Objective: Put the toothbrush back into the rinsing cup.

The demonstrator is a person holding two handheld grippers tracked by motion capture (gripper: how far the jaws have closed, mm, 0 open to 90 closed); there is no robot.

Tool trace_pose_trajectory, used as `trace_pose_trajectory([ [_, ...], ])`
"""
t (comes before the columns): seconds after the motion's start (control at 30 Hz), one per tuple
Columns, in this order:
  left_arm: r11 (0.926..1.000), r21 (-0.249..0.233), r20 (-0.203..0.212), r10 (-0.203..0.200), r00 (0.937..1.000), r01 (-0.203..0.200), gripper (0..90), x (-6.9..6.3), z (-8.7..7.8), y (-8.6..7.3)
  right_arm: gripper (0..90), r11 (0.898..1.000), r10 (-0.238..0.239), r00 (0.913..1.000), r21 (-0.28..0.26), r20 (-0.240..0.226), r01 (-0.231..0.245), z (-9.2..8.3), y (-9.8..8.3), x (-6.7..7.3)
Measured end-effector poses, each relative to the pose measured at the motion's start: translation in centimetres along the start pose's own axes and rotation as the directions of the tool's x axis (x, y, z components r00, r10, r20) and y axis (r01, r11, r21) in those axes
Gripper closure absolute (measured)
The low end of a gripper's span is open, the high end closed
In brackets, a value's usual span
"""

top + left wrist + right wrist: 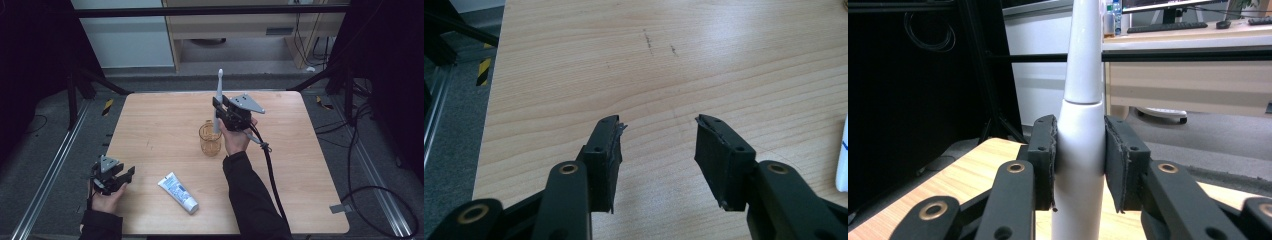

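High view: a square wooden table (165,125) with pale, fine-grained laminate is seen, and a clear amber glass cup (210,139) stands near its centre. An electric toothbrush (218,100), white, smooth and tapering to a small brush head, is held upright directly above the cup, its lower end dipping into the cup's mouth. It is clamped by the right gripper (223,116), black with a grey three-cornered plate, just right of the cup. A white toothpaste tube (178,192), flat and blue-printed, lies in front of the cup, toward the near edge. The left gripper (126,176) is held far left of the cup at the table's near corner, jaws spread apart with nothing between the ribbed black pads (720,160).
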State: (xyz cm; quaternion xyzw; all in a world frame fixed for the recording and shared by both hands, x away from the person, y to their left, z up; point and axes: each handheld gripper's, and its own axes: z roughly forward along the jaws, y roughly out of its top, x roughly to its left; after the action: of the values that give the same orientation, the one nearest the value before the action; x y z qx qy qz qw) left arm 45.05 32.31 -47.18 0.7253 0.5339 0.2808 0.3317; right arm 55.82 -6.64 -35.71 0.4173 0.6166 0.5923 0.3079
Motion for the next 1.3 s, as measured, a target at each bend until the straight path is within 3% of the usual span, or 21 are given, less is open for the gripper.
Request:
trace_pose_trajectory([
  [0.77, 1.0000, 0.001, -0.002, 0.003, 1.0000, -0.003, 52.3, 0.0, 0.0, 0.0, 67.6, 0.997, -0.012, 0.9999, 0.082, 0.010, 0.011, 1.1, -3.3, -0.1],
  [1.3, 1.0000, 0.002, -0.003, 0.005, 1.0000, -0.005, 52.3, 0.0, 0.0, 0.0, 67.5, 0.983, -0.037, 0.9993, 0.179, 0.008, 0.035, 1.3, -5.5, -0.3],
])
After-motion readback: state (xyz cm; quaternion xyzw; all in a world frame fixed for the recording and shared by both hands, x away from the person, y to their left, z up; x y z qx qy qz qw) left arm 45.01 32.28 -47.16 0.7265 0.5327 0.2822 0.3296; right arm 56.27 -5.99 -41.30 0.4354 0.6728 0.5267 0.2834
